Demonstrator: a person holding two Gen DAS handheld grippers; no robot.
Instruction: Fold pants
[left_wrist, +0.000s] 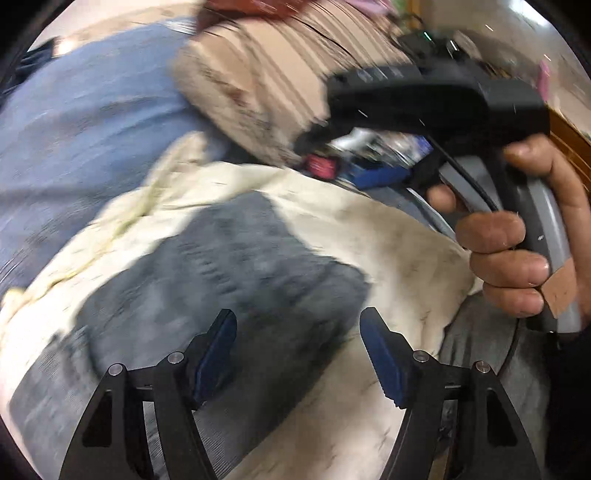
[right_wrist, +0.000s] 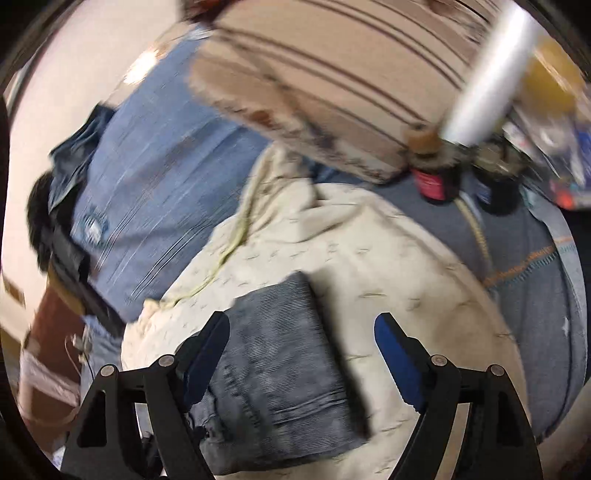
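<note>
Both my left gripper (left_wrist: 298, 352) and right gripper (right_wrist: 302, 360) stand open, holding nothing. Folded pants (right_wrist: 280, 354) lie below on a cream blanket (right_wrist: 369, 251).

Folded pants (right_wrist: 280, 365) lie on a blanket (right_wrist: 369, 251) spread over a bed (right_wrist: 155, 177). In the right wrist view the pants sit in the near foreground, under the left finger of the right claw (right_wrist: 302, 363) and partly between its spread fingers, not touching the pads. Behind the blanket, a striped pillow (right_wrist: 332, 74) rests at the far end. To the pillow's right stand small jars (right_wrist: 432, 181). In the left wrist view the left claw (left_wrist: 298, 354) hovers spread above the pants (left_wrist: 240, 266); to the right, a hand (left_wrist: 517, 240) holds the other claw's handle above the blanket's (left_wrist: 388, 229) right edge.
</note>
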